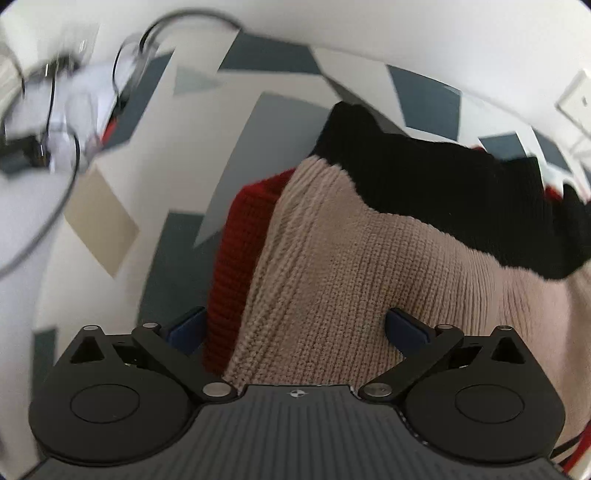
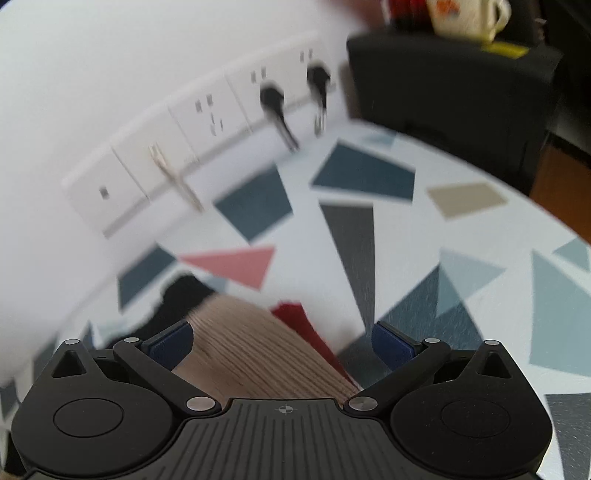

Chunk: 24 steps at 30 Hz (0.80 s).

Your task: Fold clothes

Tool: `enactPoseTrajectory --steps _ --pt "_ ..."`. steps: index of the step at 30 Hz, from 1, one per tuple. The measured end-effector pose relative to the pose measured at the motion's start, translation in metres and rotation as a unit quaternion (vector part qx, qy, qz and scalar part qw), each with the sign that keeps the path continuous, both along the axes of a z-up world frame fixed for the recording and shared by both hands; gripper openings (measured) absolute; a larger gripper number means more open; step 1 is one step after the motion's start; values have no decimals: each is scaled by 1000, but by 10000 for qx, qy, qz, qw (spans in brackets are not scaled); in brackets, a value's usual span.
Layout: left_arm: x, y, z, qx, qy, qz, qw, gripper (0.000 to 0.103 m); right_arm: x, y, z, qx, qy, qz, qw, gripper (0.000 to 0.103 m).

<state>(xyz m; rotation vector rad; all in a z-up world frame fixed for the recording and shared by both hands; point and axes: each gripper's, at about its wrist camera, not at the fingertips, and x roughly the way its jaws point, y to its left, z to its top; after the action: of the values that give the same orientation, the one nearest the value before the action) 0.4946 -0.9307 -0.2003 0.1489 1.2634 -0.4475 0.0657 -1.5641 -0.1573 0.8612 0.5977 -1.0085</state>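
A knit sweater [image 1: 351, 266] with beige, black and red blocks lies bunched on the patterned table [image 1: 177, 110]. My left gripper [image 1: 295, 328] hangs open just above its beige part, blue pads [image 1: 188, 328] spread wide, pressing on nothing. In the right wrist view the same sweater [image 2: 240, 339] shows its beige ribbing, a black part at left and a red edge [image 2: 299, 321]. My right gripper [image 2: 282, 343] is open over that end, with the cloth lying below between its fingers and loose.
The tabletop [image 2: 369, 236] carries a print of grey, blue, pink and tan shapes. A white wall with sockets and plugged cables [image 2: 273, 103] runs behind it. A black box [image 2: 461, 96] with a cream mug [image 2: 465, 14] stands at the far right. Cables and blurred white gear [image 1: 74, 110] lie at the far left.
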Motion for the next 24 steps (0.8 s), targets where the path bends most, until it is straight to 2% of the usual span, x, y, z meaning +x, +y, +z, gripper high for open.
enactPoseTrajectory --steps 2,4,8,11,16,24 --pt "4 2 -3 -84 153 125 9998 103 5 -5 -16 272 103 256 9992 102" --pt "3 1 -4 -73 119 121 9998 103 10 -7 -29 441 183 462 9978 102" --pt "2 4 -5 -131 100 168 9997 103 30 7 -30 -5 693 708 9951 102" --pt "2 7 -5 -197 106 178 9996 103 38 14 -33 -247 940 651 9931 102" --pt "2 9 -6 -243 90 179 9995 103 36 24 -32 -414 916 531 9935 102" --pt "4 11 -7 -302 124 105 9994 103 42 18 -35 -401 1015 481 9929 102"
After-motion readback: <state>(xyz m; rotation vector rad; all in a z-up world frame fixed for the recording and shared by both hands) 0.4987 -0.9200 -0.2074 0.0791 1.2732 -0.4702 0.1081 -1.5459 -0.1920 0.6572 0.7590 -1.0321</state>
